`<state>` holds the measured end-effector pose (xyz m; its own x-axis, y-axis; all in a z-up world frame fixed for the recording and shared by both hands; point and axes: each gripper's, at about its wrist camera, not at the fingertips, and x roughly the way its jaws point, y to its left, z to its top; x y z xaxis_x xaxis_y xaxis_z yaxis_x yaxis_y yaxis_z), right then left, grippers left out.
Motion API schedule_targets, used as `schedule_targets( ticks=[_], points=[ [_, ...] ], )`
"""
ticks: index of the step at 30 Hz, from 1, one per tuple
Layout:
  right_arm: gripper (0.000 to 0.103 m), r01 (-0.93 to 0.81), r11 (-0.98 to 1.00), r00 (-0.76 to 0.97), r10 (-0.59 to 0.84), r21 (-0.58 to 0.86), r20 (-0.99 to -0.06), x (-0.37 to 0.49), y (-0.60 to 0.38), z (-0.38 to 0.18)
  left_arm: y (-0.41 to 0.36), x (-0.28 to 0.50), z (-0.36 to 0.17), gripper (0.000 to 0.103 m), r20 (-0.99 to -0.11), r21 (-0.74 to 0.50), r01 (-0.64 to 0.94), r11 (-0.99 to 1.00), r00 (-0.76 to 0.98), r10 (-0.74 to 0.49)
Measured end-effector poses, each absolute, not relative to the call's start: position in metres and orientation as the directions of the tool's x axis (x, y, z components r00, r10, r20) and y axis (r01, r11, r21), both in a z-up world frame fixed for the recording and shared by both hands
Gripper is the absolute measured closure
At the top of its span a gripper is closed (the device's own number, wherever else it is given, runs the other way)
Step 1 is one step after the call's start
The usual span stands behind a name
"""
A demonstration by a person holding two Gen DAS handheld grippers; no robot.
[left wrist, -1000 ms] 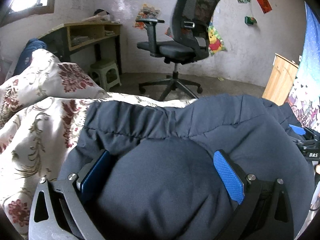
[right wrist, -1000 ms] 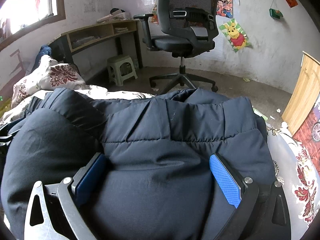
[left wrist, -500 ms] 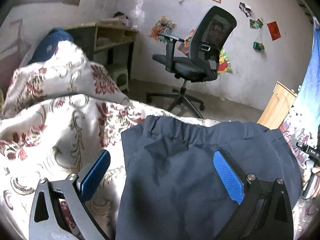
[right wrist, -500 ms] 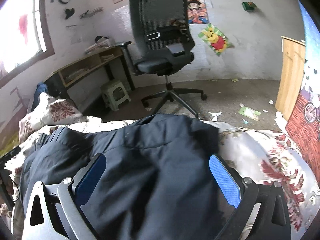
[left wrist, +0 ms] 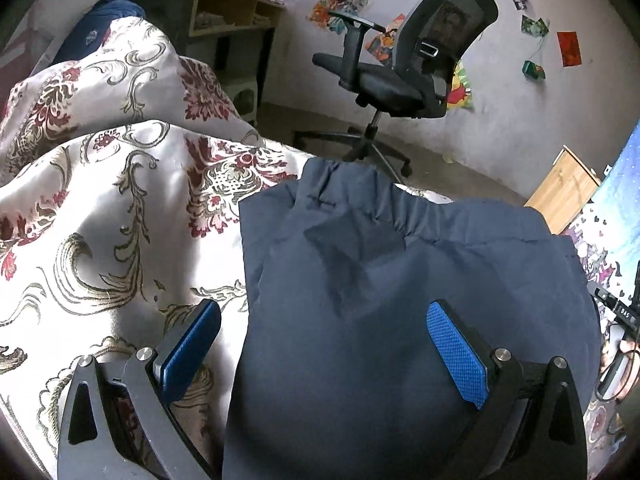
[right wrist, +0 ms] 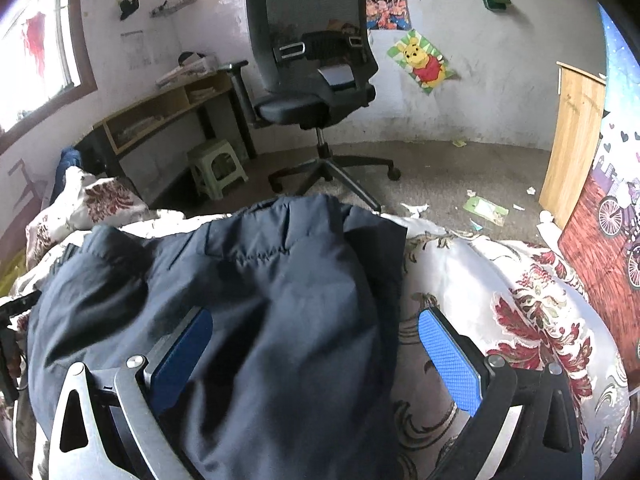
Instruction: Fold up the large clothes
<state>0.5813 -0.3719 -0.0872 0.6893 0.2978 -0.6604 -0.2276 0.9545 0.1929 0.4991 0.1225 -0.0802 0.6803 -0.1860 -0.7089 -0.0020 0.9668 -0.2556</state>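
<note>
At the left of the bed, the floral bedspread point(left wrist: 112, 240) lies bare and rumpled, rising to a heaped ridge toward the far-left corner; a second ago the left wrist view saw almost nothing but dark cloth, and now this patterned cover fills its whole left half; the left gripper point(left wrist: 324, 344) has drawn back and up, its blue pads spread wide, the left pad point(left wrist: 188, 354) over the bedspread and the right pad point(left wrist: 456, 354) over the garment, neither pinching anything; the navy padded jacket point(left wrist: 400, 320) lies folded into a bundle in the middle of the bed, its gathered hem toward the far edge, its left side a straight fold line running toward the near edge; in the right wrist view the same jacket point(right wrist: 248, 312) sits left of centre, narrower than a second ago, when it spread across the whole frame; the right gripper point(right wrist: 316, 356) is likewise wide open, one pad point(right wrist: 180, 360) above the jacket, the other point(right wrist: 448, 360) above the bedspread point(right wrist: 520, 320) now exposed on the right side of the bed; beyond the far edge stand the office chair point(right wrist: 312, 72), the green stool point(right wrist: 216, 168) and the desk point(right wrist: 160, 116), and a wooden cabinet point(right wrist: 572, 136) at far right.
</note>
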Motion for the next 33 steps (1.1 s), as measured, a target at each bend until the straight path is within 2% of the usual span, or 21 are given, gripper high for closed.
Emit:
schedule_targets(
  ticks=[15,24,33],
  points=[
    [0.000,-0.146,0.914,0.569,0.391,0.379,-0.724,0.614,-0.401,-0.121,0.142,0.519,-0.097,0.002,-0.766,-0.362,-0.055,0.930,0.586,-0.264],
    [0.000,-0.138,0.869,0.507,0.474,0.476,-0.720,0.625,-0.410,-0.136,0.148,0.532,-0.108,0.001,-0.776,-0.435,-0.061,0.898,0.531,-0.340],
    [0.000,-0.140,0.849,0.476,0.509,0.509,-0.717,0.631,-0.415,-0.142,0.161,0.545,-0.123,0.001,-0.767,-0.533,-0.082,0.842,0.467,-0.440]
  ],
)
